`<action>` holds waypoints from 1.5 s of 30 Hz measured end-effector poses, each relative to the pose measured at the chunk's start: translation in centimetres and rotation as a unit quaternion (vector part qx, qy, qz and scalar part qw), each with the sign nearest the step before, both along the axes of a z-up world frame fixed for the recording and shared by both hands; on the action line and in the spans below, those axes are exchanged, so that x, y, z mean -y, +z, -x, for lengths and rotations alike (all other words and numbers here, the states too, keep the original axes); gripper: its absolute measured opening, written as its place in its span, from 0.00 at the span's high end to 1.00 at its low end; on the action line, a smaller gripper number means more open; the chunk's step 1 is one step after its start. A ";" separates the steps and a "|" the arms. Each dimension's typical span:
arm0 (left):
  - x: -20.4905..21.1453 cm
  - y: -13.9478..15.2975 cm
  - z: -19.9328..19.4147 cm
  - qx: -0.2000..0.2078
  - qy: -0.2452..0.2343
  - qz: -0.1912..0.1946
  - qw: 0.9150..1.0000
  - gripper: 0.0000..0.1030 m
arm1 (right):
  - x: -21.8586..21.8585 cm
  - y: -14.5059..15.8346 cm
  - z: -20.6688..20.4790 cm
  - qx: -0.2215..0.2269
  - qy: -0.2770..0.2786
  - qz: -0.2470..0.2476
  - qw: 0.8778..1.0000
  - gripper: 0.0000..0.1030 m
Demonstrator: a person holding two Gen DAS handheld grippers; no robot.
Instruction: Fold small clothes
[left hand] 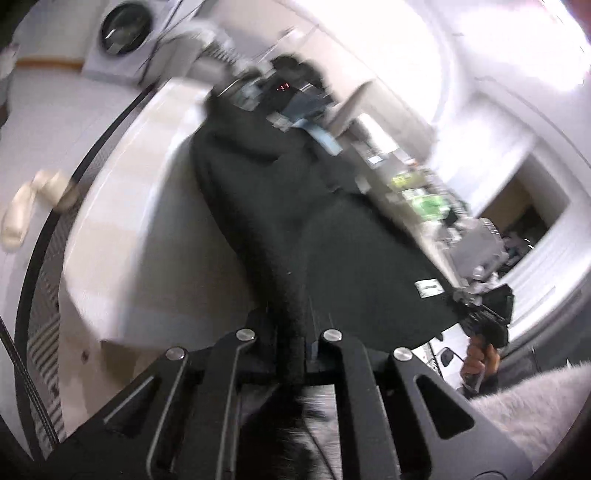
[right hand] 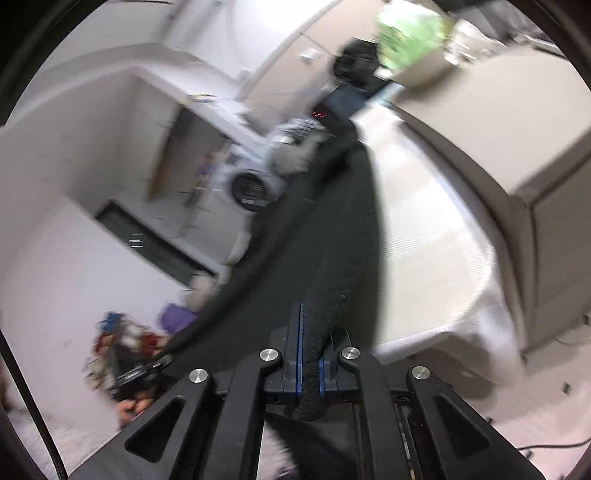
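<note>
A black garment (left hand: 332,240) hangs stretched in the air above a white table (left hand: 147,221). It carries a small white label (left hand: 428,288). My left gripper (left hand: 299,339) is shut on one bunched edge of it. My right gripper (right hand: 312,350) is shut on another bunched edge of the same black garment (right hand: 332,229). In the left wrist view the right gripper (left hand: 480,310) shows at the garment's far corner, held by a hand. In the right wrist view the left gripper (right hand: 144,369) shows at the lower left. Both views are motion-blurred.
A white washing machine (left hand: 125,33) stands behind the table, also in the right wrist view (right hand: 251,184). A pile of coloured clothes (right hand: 125,339) lies on the floor. A beige cabinet (right hand: 498,122) stands beside the table (right hand: 436,221). Pale slippers (left hand: 26,210) lie on the floor.
</note>
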State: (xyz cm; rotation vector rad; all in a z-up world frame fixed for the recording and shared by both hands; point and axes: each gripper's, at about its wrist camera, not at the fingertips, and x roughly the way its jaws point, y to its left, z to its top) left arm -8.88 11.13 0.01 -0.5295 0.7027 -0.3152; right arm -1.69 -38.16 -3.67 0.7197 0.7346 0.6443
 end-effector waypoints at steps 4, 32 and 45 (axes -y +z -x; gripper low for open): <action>0.4 3.0 2.9 0.087 -0.040 0.015 0.995 0.96 | 0.8 2.3 2.6 0.060 0.041 -0.034 0.997 0.95; -6.4 5.9 -8.8 0.137 0.099 0.041 0.985 0.96 | -0.9 7.7 -12.1 0.090 -0.096 -0.011 0.991 0.95; -10.5 4.6 -33.8 0.107 0.123 0.073 0.984 0.96 | -2.6 8.5 -26.0 0.060 -0.191 -0.006 0.980 0.95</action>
